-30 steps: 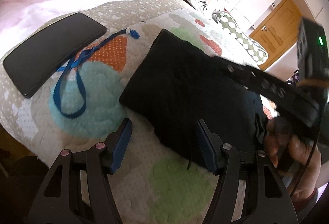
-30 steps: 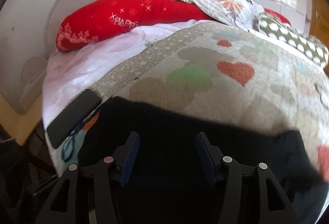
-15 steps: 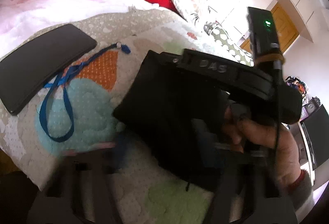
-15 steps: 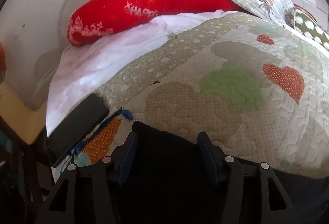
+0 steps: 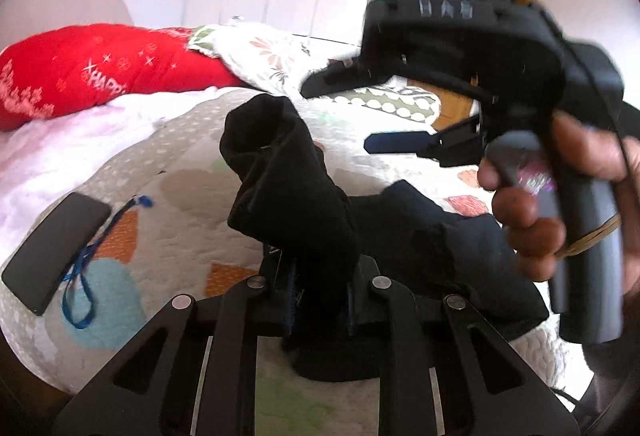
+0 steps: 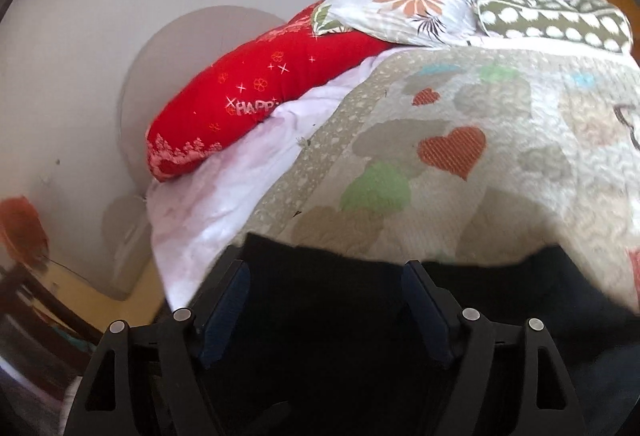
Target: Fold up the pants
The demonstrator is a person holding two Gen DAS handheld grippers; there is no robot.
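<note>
The left gripper (image 5: 318, 300), jaws closing, pinches the black pants (image 5: 288, 176) so a bunched fold rises ahead of it above the quilt (image 5: 184, 228); the right gripper (image 6: 324, 300), jaws opening wide, hangs over cloth without clamping it, seemingly releasing.

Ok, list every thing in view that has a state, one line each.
pants: bunched, one end lifted off the quilt, rest lying on it
left gripper: jaws closing, pads pressing the pants
right gripper: jaws opening, nothing between them, above the pants
phone: flat on the quilt, screen dark
blue lanyard: loose, lying beside the phone
</note>
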